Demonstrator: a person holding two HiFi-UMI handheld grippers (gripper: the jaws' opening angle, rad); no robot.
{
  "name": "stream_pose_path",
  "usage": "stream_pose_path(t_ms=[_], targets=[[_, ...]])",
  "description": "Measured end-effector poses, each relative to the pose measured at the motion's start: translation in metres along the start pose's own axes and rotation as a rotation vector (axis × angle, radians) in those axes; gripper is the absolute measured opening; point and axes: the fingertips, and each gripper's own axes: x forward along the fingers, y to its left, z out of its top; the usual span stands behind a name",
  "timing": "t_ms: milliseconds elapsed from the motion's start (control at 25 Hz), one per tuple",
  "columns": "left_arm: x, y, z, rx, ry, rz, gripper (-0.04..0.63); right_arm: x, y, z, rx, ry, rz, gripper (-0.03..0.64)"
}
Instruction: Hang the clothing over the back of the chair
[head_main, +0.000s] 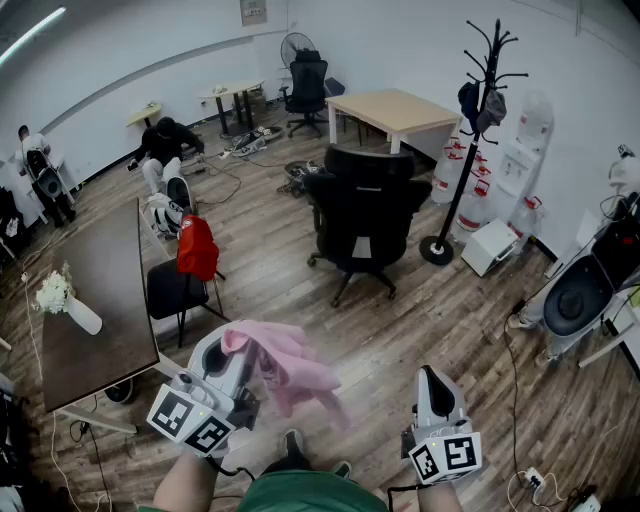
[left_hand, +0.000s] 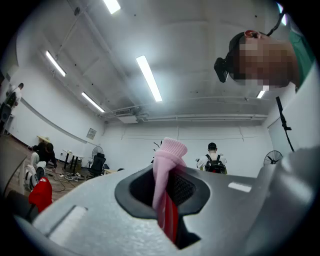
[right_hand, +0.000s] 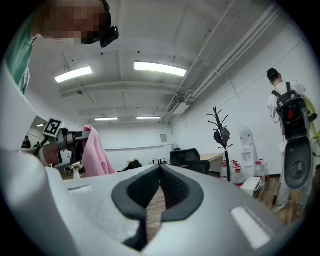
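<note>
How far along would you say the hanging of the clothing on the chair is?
Done: the pink clothing is picked up, pinched in the left gripper. In hand: it hangs in the air, short of the black chair. The right gripper is shut and empty. Left: carrying it over and draping it across the chair's back.

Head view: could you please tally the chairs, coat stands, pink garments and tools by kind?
Chairs: 3 (near office chair, far office chair, small chair)
Coat stands: 1
Pink garments: 1
Tools: 2 (left tool, right tool)
Total: 7
</note>
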Motion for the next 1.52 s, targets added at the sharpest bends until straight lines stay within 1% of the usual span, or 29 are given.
stream_pose_path(t_ms=[280, 400, 520, 640, 760, 920, 1120, 1200, 1280, 1360, 1520], targets=[[-0.012, 0.009, 0.006, -0.001, -0.011, 0.060, 0.038, -0.008, -0.004, 0.004, 0.008, 0.000, 0.007, 0.003], [-0.019, 0.015, 0.013, 0.006, -0.020, 0.083, 0.038, -0.011, -0.005, 0.004, 0.009, 0.004, -0.002, 0.003], [-0.020, 0.027, 0.015, 0.011, -0.019, 0.105, 0.038, -0.009, -0.007, -0.003, 0.035, 0.016, -0.017, 0.003], [-0.010, 0.043, 0.007, -0.006, -0.008, 0.115, 0.038, -0.008, -0.010, -0.007, 0.014, 0.023, -0.037, 0.003], [0.017, 0.056, -0.006, -0.032, -0.003, 0.098, 0.038, 0.002, -0.028, -0.005, -0.013, 0.027, -0.083, 0.003], [0.065, 0.063, -0.024, -0.060, 0.019, 0.028, 0.038, 0.027, -0.057, 0.000, -0.010, 0.026, -0.153, 0.003], [0.138, 0.070, -0.053, -0.065, 0.108, -0.140, 0.038, 0.083, -0.069, 0.009, -0.018, 0.021, -0.203, 0.003], [0.170, 0.078, -0.057, -0.067, 0.130, -0.197, 0.038, 0.106, -0.071, 0.016, -0.030, 0.012, -0.218, 0.003], [0.200, 0.087, -0.056, -0.052, 0.137, -0.249, 0.038, 0.128, -0.073, 0.024, -0.046, 0.002, -0.230, 0.003], [0.226, 0.096, -0.054, -0.015, 0.140, -0.298, 0.038, 0.148, -0.074, 0.032, -0.066, -0.002, -0.239, 0.003], [0.261, 0.117, -0.055, 0.041, 0.138, -0.379, 0.040, 0.179, -0.078, 0.040, -0.083, 0.007, -0.264, 0.003]])
